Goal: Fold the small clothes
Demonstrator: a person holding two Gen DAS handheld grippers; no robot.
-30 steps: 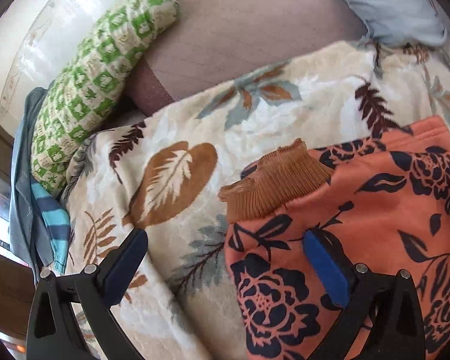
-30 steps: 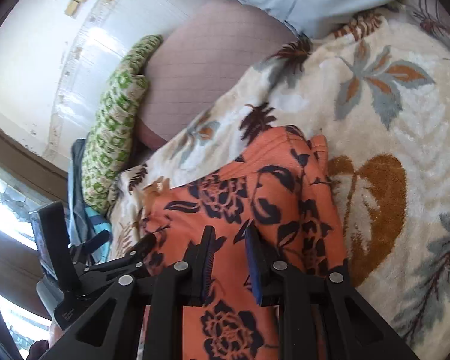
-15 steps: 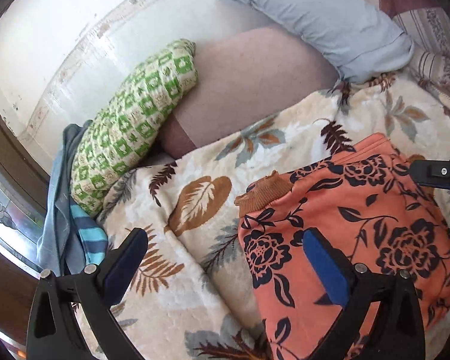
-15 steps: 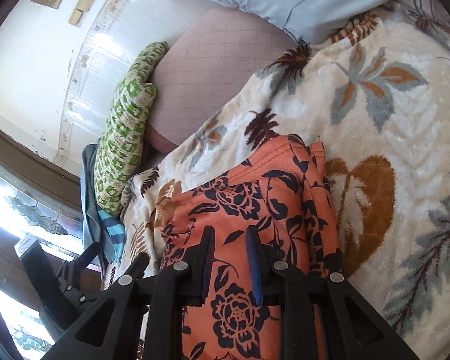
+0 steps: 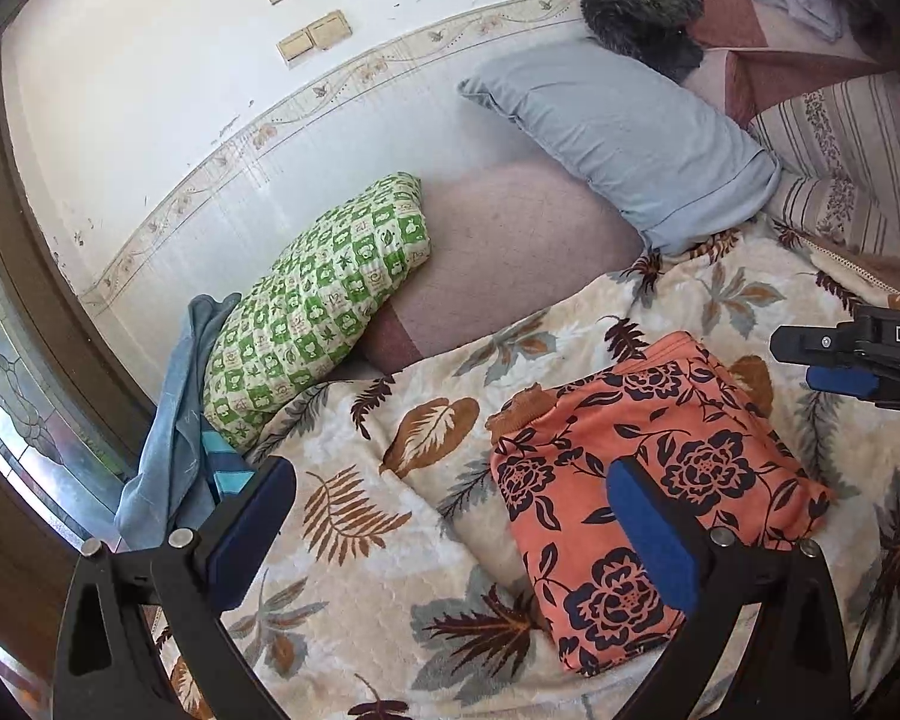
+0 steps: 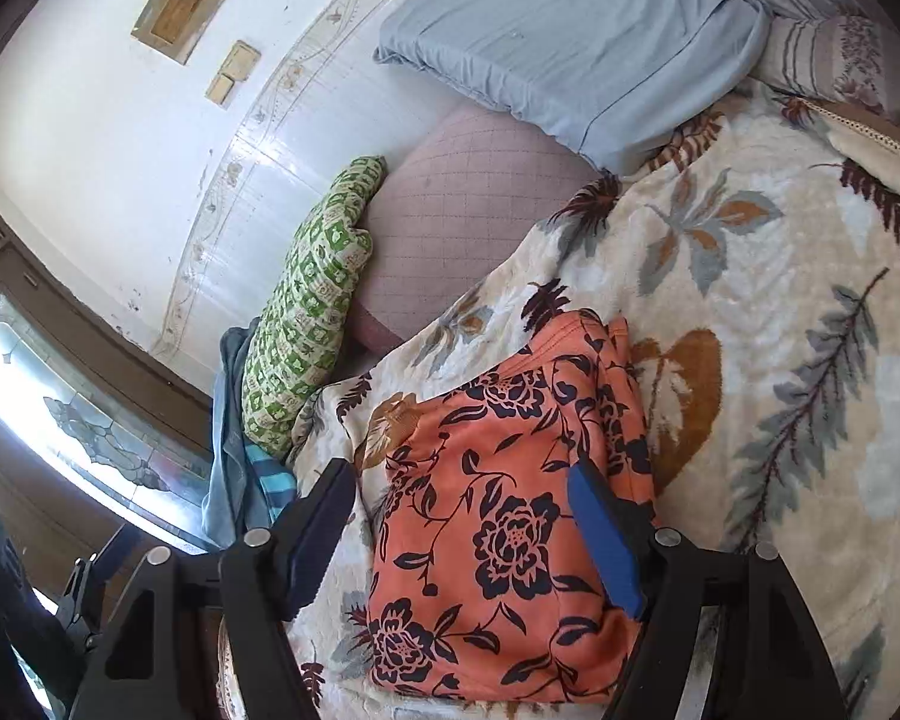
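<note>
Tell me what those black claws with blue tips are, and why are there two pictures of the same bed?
Those are grabbing tools. A person holds one in each hand, and each has a small camera looking out past its two fingers, so you get two pictures. One shows the left hand-held gripper, the other the right hand-held gripper. Both are open and hold nothing. On the leafy blanket lies a folded orange flowered garment. Behind it are a green checked pillow and a blue pillow.
</note>
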